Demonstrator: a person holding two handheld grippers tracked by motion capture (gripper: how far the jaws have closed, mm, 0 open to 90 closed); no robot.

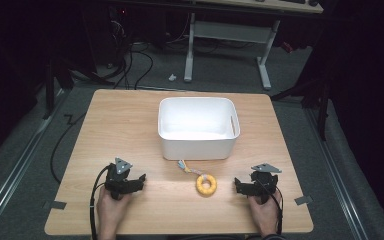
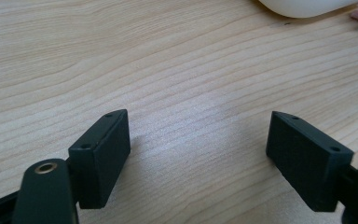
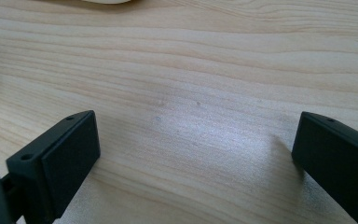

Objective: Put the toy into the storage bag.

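A yellow ring-shaped toy (image 1: 206,184) with a short pale cord lies on the wooden table (image 1: 120,125), just in front of a white plastic bin (image 1: 198,127). My left gripper (image 1: 139,181) rests low at the front left, held by a hand, jaws wide open over bare wood (image 2: 198,140). At the front right my right gripper (image 1: 238,184) sits a little to the right of the ring, also open with nothing between its jaws (image 3: 196,144). The bin's white bottom edge (image 2: 303,7) peeks in at the top of the left gripper view.
The bin looks empty inside. Beyond the table's far edge are a white desk frame (image 1: 225,45) and dark cables (image 1: 130,60) on the grey floor. Small grey tape tabs mark the front corners (image 1: 55,204).
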